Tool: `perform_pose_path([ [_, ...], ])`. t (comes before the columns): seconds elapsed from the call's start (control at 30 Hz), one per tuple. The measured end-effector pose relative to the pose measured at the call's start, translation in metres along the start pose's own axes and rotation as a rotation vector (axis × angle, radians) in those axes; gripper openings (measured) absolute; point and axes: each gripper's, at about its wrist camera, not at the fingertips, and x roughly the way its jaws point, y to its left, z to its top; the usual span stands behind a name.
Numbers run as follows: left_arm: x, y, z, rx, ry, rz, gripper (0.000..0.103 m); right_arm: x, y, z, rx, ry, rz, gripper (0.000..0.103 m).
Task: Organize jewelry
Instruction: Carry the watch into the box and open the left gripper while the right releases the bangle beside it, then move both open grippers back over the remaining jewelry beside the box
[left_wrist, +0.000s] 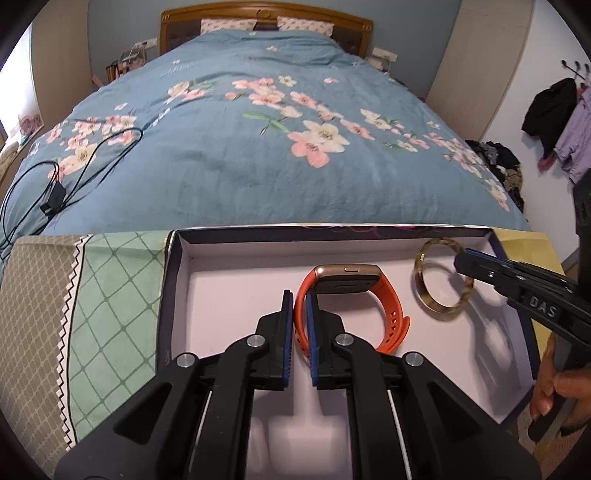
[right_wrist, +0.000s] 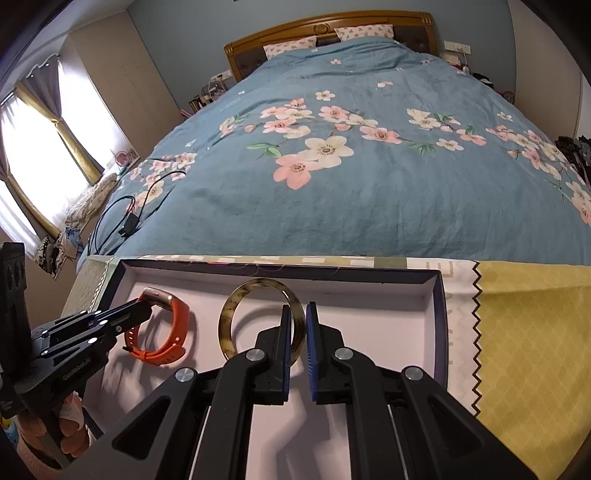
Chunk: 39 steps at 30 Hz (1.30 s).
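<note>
Lettering "DAS" marks right gripper (left_wrist: 466, 260).

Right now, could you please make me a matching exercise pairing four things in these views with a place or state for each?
Things:
1. watch
2. bangle
3. cable
4. box

Places or states:
A. lies loose on the blue bedspread
B. orange strap between the left hand-held gripper's fingers
C. sits on the patterned cloth, open, white inside
D. rim between the right hand-held gripper's fingers

Pairs: 1-B, 2-D, 3-A, 4-C
</note>
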Motion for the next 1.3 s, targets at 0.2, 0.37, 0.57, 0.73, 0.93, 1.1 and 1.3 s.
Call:
perform_pose_path([
  [0.2, 0.011, -0.001, 0.008, -0.009, 0.023, 0.006, 0.007, 0.005, -0.003, 0.004, 0.028, 0.014, -0.004, 0.007],
  [0.37, 0.015, 0.003, 0.012, -0.042, 0.049, -0.021, 0.015, -0.005, -0.006, 0.003, 0.045, -0.031, -0.002, 0.018],
  [0.57, -0.014, 0.007, 0.004, -0.034, -0.059, -0.044, 0.039, -0.047, 0.003, -0.017, -0.03, -0.132, 0.049, 0.027],
  [0.73, -0.068, 0.004, -0.02, 0.039, -0.196, -0.068, 0.054, -0.099, 0.019, -0.061, -0.165, -0.202, 0.107, 0.036],
  [0.93, -0.124, -0.001, -0.066, 0.154, -0.292, -0.038, 0.055, -0.121, 0.02, -0.117, -0.265, -0.163, 0.085, 0.038],
  [1.1, -0.149, 0.003, -0.107, 0.197, -0.303, -0.038, 0.055, -0.12, 0.005, -0.152, -0.233, -0.102, 0.065, 0.036],
  [1.3, -0.159, 0.01, -0.148, 0.203, -0.274, -0.037, 0.055, -0.126, -0.005, -0.174, -0.182, -0.103, 0.084, 0.036],
])
